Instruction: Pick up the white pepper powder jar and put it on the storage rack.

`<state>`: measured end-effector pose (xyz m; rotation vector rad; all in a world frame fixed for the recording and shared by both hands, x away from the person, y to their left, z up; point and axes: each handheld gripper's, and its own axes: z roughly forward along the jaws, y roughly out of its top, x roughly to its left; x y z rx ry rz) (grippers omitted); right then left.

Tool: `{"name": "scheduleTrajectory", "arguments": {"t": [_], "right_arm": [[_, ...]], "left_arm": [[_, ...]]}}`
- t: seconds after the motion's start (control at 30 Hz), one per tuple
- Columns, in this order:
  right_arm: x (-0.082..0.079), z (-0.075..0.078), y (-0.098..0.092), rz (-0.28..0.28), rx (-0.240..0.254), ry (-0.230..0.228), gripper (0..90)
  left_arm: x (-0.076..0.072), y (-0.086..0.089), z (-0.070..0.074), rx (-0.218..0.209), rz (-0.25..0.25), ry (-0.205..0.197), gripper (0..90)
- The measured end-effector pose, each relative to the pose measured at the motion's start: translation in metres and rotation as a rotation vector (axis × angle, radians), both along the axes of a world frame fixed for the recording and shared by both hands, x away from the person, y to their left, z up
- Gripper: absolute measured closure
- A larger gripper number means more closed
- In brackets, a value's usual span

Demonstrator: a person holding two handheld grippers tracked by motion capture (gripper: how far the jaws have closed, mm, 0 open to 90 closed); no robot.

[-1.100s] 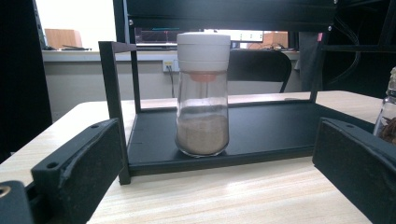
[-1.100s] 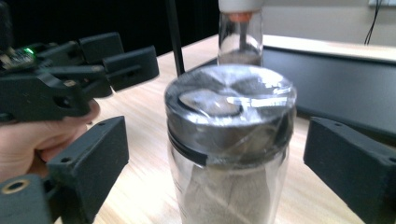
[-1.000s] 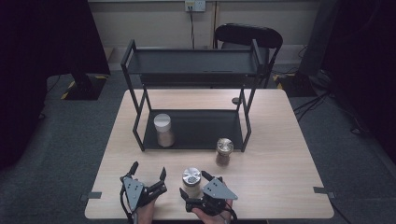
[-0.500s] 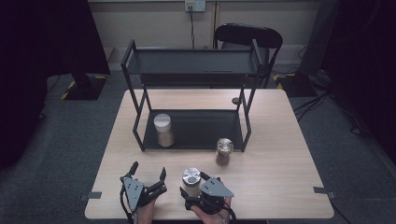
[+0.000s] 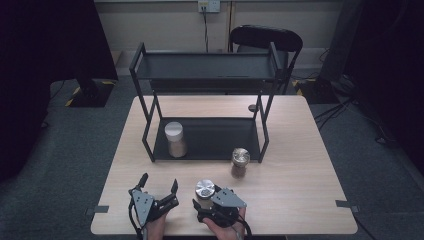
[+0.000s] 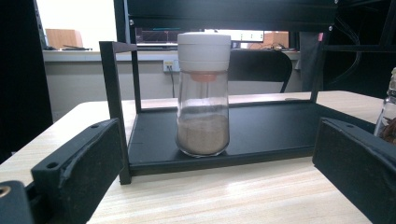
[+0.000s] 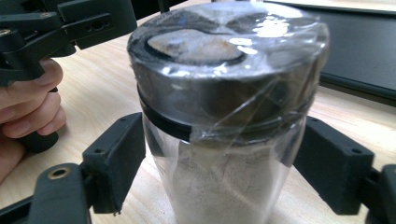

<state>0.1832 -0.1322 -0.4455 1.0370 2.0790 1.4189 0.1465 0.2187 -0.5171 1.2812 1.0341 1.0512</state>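
Two jaws of the right gripper (image 7: 219, 177) have just been closing around a foil-capped jar (image 7: 224, 140) near the table's (image 5: 300, 200) front edge, touching its glass. Grip should be squared below the cap before lifting. Left gripper (image 5: 159, 194) is spread, empty.

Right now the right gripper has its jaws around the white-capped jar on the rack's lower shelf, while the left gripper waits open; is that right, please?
Not quite. The right gripper has its jaws, which have just been closing, around the metal-lidded jar on the table, as the right gripper view shows. The white-capped jar stands untouched on the rack's lower shelf. The left gripper does wait open.
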Motion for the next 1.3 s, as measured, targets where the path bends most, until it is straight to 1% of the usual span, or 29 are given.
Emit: {"name": "scheduleTrajectory", "arguments": {"t": [0.17, 0.43, 0.87, 1.0, 1.13, 1.3], "right_arm": [[0.0024, 0.0008, 0.0023, 0.0, -0.012, 0.013, 22.6], [0.0042, 0.0019, 0.004, -0.001, -0.028, 0.015, 28.9], [0.0031, 0.0042, 0.0065, -0.002, -0.053, 0.003, 30.3], [0.0013, 0.0041, 0.008, -0.004, -0.061, -0.009, 30.7], [0.0009, 0.0036, 0.0073, -0.011, -0.053, -0.009, 30.8], [-0.0003, 0.0037, 0.0083, -0.014, -0.056, -0.012, 30.8]], "left_arm": [[0.0, 0.0001, 0.0, 0.0, 0.0, 0.0, 1.3], [0.0001, 0.0001, 0.0001, 0.0, -0.001, 0.0, 1.3], [0.0002, 0.0002, 0.0002, 0.0, -0.001, 0.001, 1.4], [0.0001, 0.0002, 0.0002, 0.0, -0.001, 0.001, 1.4], [0.0001, 0.0002, 0.0001, 0.0, -0.001, 0.001, 1.4], [0.0001, 0.0002, 0.0, 0.0, -0.001, 0.0, 1.4]]}}
